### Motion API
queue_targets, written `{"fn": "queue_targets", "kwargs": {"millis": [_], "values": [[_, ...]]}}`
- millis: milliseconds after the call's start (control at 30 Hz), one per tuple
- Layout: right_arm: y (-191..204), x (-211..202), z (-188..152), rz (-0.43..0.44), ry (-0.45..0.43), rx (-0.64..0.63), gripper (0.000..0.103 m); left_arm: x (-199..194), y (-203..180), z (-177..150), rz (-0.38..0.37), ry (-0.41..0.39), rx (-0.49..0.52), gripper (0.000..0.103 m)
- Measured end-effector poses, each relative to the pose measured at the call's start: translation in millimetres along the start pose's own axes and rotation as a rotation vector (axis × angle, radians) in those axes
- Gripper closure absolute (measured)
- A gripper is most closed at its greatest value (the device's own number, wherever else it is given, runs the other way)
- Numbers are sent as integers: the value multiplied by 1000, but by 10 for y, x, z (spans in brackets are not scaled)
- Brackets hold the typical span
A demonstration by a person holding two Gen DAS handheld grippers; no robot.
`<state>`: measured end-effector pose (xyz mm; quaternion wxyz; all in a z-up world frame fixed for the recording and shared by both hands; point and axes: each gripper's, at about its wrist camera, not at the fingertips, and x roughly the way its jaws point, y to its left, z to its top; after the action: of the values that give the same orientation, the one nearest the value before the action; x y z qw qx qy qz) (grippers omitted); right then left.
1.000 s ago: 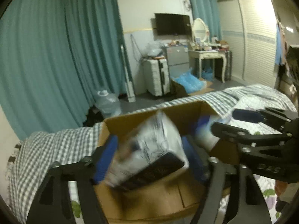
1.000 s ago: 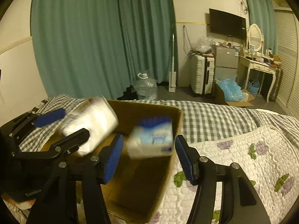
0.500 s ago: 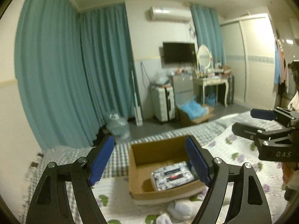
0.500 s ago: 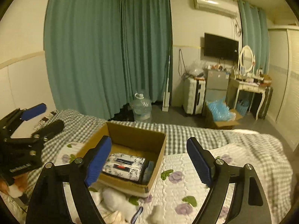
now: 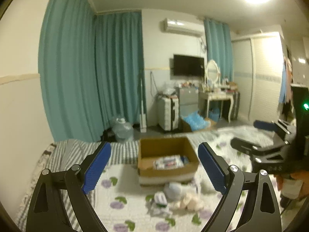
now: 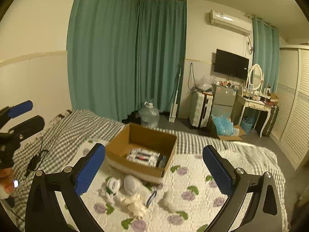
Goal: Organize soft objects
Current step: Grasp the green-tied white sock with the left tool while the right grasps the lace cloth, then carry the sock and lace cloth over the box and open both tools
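An open cardboard box (image 5: 168,169) (image 6: 139,135) stands on the bed. Inside lie a patterned tissue pack (image 5: 167,162) (image 6: 142,155) and a smaller pack (image 6: 163,160) beside it. Several loose soft items, white and cream (image 5: 179,195) (image 6: 135,191), lie on the quilt in front of the box. My left gripper (image 5: 154,147) hangs back from the box and above the bed, its jaws opening with nothing between them. My right gripper (image 6: 154,147) is likewise opening and empty. Each gripper shows at the edge of the other's view (image 5: 260,135) (image 6: 21,116).
The bed has a floral quilt (image 6: 193,183) over a checked sheet (image 6: 63,127). A black cable (image 6: 34,160) lies at its left. Beyond the bed stand a water jug (image 6: 149,114), a suitcase (image 6: 200,109), a floor box of blue stuff (image 6: 224,125), a dressing table and curtains.
Both grippers let their packs go into the box, then pulled back and up from it. Both pairs of jaws have widened and now hold nothing.
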<state>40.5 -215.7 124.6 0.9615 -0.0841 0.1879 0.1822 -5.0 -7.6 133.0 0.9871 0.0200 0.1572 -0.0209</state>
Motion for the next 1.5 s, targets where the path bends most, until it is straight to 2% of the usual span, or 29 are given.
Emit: {"fn": "queue_targets", "kwargs": {"millis": [100, 200, 233, 367, 467, 633, 733, 800, 833, 900, 967, 1100, 1200, 1400, 1500], "values": [[64, 115, -250, -8, 28, 8, 2, 51, -25, -263, 6, 40, 13, 10], [193, 404, -580, -58, 87, -11, 2, 246, 21, -519, 17, 105, -28, 10], [220, 491, -676, -59, 104, -10, 2, 385, 59, -652, 23, 148, -58, 10], [290, 966, -1143, -16, 223, 0, 2, 846, 81, -991, 63, 254, -76, 10], [284, 1225, -1420, 6, 289, 10, 2, 999, 61, -1205, 139, 263, -53, 10], [244, 1505, -1656, 40, 351, 64, 2, 1263, 190, -1325, 145, 263, -104, 10], [249, 1631, -1734, 48, 380, 70, 2, 1423, 293, -1444, 126, 286, -146, 10], [266, 1707, -1777, 50, 398, 70, 3, 1504, 304, -1519, 90, 333, -156, 10], [277, 1754, -1812, 51, 409, 69, 6, 1588, 298, -1588, 74, 376, -137, 10], [299, 1853, -1883, 54, 436, 66, 12, 1667, 277, -1690, 73, 408, -101, 10], [324, 1933, -1945, 58, 460, 62, 25, 1706, 261, -1770, 68, 422, -79, 10], [372, 2038, -1990, 89, 491, 44, 65, 1729, 227, -1846, 20, 433, -76, 10], [355, 2018, -1957, 89, 477, 43, 74, 1757, 158, -1899, -19, 448, -59, 10], [274, 1840, -1762, 76, 398, 49, 75, 1879, -17, -1981, -104, 478, -61, 12], [222, 1748, -1696, 74, 366, 59, 75, 1977, -58, -2025, -108, 492, -67, 12]]}}
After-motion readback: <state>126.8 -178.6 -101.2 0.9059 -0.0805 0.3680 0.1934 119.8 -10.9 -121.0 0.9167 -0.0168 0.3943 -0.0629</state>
